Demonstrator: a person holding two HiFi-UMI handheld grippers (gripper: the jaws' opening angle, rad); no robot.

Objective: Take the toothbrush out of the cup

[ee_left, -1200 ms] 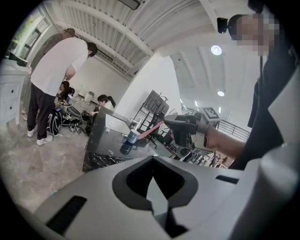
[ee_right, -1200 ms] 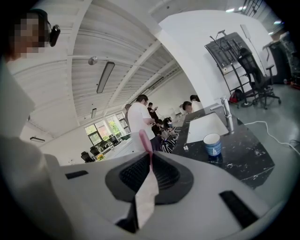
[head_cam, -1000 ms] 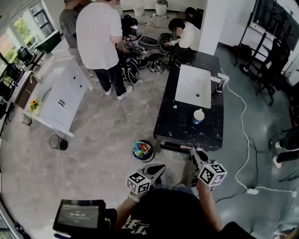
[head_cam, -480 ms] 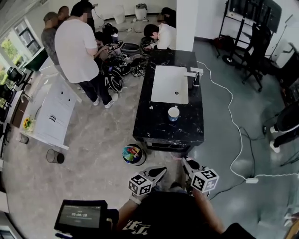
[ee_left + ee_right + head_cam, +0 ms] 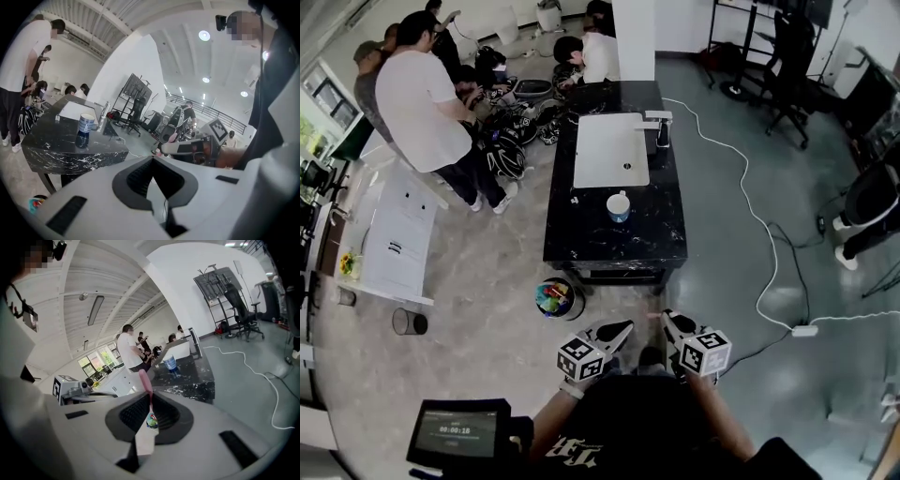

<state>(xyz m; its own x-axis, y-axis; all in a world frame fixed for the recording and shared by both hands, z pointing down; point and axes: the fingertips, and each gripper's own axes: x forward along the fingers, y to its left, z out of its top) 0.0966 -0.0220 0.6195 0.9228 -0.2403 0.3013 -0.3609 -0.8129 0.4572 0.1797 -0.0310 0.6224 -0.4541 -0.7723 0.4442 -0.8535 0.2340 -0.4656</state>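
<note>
The right tool [image 5: 149,420] is pinched shut on a pink plastic toothbrush [image 5: 144,380]. Its dark ribbed pads press on the lower part of the handle, where a small green and red patch shows. The pink shaft rises past the tool's tip, leaning slightly. Which end carries the bristles cannot be told.

The left tool [image 5: 157,185] has its pads drawn close together with nothing between them; only floor shows through the narrow gap.

In the head view both tools sit off the near end of the black marble table [image 5: 581,253], above the grey floor. The left tool [image 5: 619,330] and the right tool [image 5: 672,323] are side by side and point toward that table.

The toothbrush is out of the round blue-and-white cup [image 5: 619,206]. The cup stands upright on the table, between the table's near edge and the white rectangular basin [image 5: 611,150] set into its top. The cup is well apart from both tools.
</note>
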